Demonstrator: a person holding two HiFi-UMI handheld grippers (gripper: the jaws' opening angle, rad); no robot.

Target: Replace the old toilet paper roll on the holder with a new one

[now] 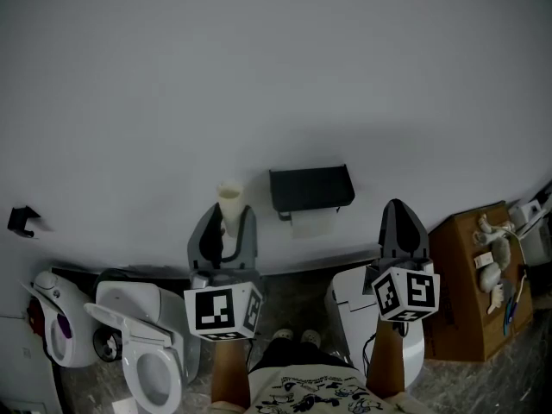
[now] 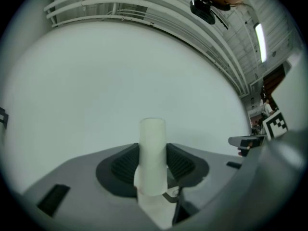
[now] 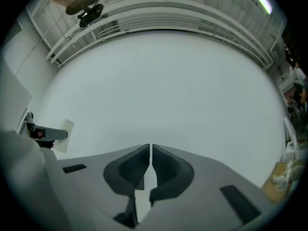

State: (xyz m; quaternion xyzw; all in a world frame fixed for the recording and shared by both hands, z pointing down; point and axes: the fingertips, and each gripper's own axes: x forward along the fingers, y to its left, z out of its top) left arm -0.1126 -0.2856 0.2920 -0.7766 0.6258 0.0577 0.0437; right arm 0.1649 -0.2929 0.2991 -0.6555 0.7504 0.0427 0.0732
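Cardboard tube (image 1: 229, 203) stands upright, long axis vertical, open end up, in front of the white wall (image 1: 276, 76). In the head view it sits just left of the black holder (image 1: 310, 186) and about level with it. The tube is a pale, smooth, thin-walled cylinder; the left gripper view shows a crumpled scrap of white tissue clinging round its lower end. The left gripper (image 1: 223, 231) has it by the lower half: the dark ribbed fingers (image 2: 126, 165) stand partly apart and press on the tube from both sides, with the upper half sticking clear above them. The holder is a matte black box shape with a flat top flap, fixed to the wall. A white sheet of paper (image 1: 311, 223) hangs below its front edge. The right gripper (image 1: 404, 224) is raised to the right of the holder, apart from it. Its fingers are closed together with only a hairline slit between them, nothing in them. Lower down are a glossy white toilet (image 1: 147, 352) at left and a brown box (image 1: 466, 291) at right with small items on top.
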